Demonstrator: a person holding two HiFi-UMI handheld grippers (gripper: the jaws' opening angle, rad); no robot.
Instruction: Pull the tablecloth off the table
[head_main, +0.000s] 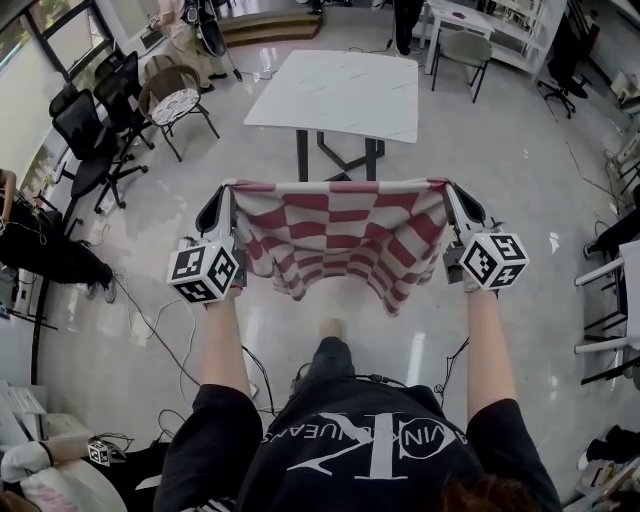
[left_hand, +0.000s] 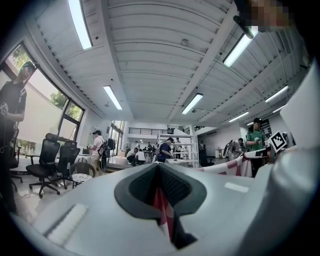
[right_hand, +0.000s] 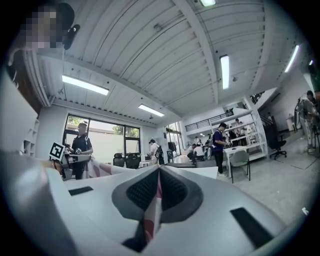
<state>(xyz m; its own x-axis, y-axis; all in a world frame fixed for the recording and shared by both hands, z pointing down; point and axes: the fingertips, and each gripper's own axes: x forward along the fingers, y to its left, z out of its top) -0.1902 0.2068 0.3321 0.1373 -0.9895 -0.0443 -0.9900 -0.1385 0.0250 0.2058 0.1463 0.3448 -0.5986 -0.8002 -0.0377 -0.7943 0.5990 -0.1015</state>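
A red and white checked tablecloth (head_main: 338, 238) hangs in the air, stretched between my two grippers, well clear of the white table (head_main: 338, 93) beyond it. My left gripper (head_main: 229, 188) is shut on its left top corner, and the cloth (left_hand: 162, 207) shows pinched between the jaws in the left gripper view. My right gripper (head_main: 446, 186) is shut on the right top corner, with the cloth (right_hand: 152, 215) squeezed between its jaws. The cloth's lower edge sags in folds towards my body. The table top is bare.
Black office chairs (head_main: 95, 130) and a round-seated chair (head_main: 178, 103) stand at the left. A grey chair (head_main: 464, 52) stands beyond the table on the right. Cables (head_main: 165, 340) run over the shiny floor near my feet. Several people stand further off in the room.
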